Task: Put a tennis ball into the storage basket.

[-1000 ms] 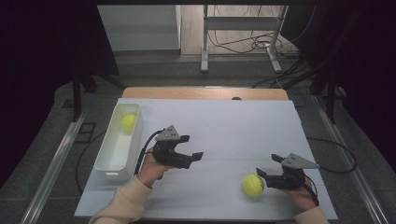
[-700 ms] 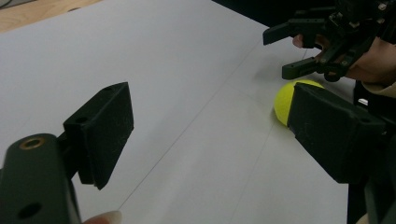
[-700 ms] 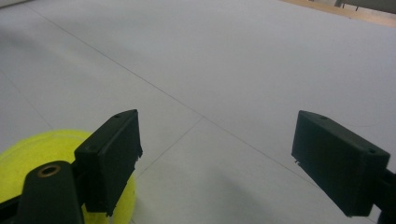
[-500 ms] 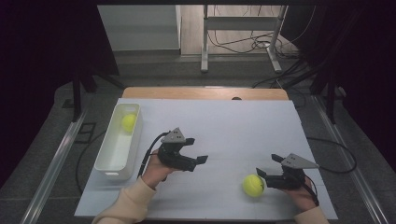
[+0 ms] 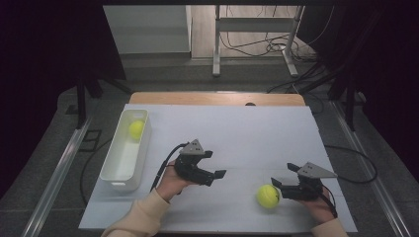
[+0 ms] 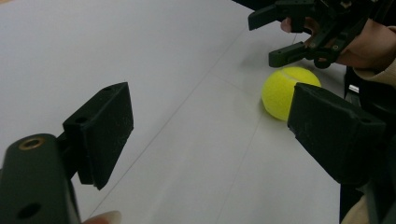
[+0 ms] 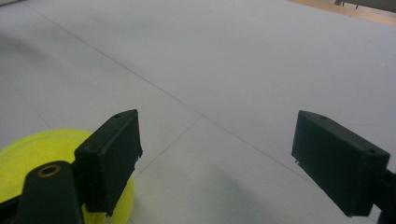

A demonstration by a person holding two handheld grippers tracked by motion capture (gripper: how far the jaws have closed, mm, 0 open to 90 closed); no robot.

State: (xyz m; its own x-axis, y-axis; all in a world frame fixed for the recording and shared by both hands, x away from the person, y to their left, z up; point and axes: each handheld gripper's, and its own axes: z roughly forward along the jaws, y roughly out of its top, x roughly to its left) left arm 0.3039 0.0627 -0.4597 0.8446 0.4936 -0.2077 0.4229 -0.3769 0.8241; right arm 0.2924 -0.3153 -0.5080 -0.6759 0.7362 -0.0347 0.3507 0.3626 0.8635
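A white sheet (image 5: 247, 133) covered the table (image 5: 212, 98), whose wooden edge showed along the far side. Faint seams crossed the sheet. Grey floor surrounded the table, with metal rails (image 5: 59, 168) at both sides, and beyond it stood a metal stand (image 5: 257, 44) amid loose cables (image 5: 247, 47) under dark curtains.

Nearest the person, the right tool (image 5: 280, 183) lay low over the sheet at the right, its jaws standing wide apart with nothing between them. A yellow tennis ball (image 5: 268, 195) rested on the sheet just beside the tips of that tool; in the right gripper view the ball (image 7: 42, 163) sat behind the left jaw, outside the gap, and whether it touched the jaw could not be told. The right hand (image 5: 318, 205) gripped the tool from behind, forearm entering from the bottom right.

The left tool (image 5: 217, 174) hovered near the middle of the sheet, pointing toward the ball, jaws partly open and empty. In the left gripper view the ball (image 6: 280, 91) lay well ahead of them. The left hand (image 5: 173, 180), in a cream sleeve (image 5: 138, 219), held it from below left.

Farther off at the left, a white bin (image 5: 116, 170) held a 2nd tennis ball (image 5: 136, 129) at its far end.
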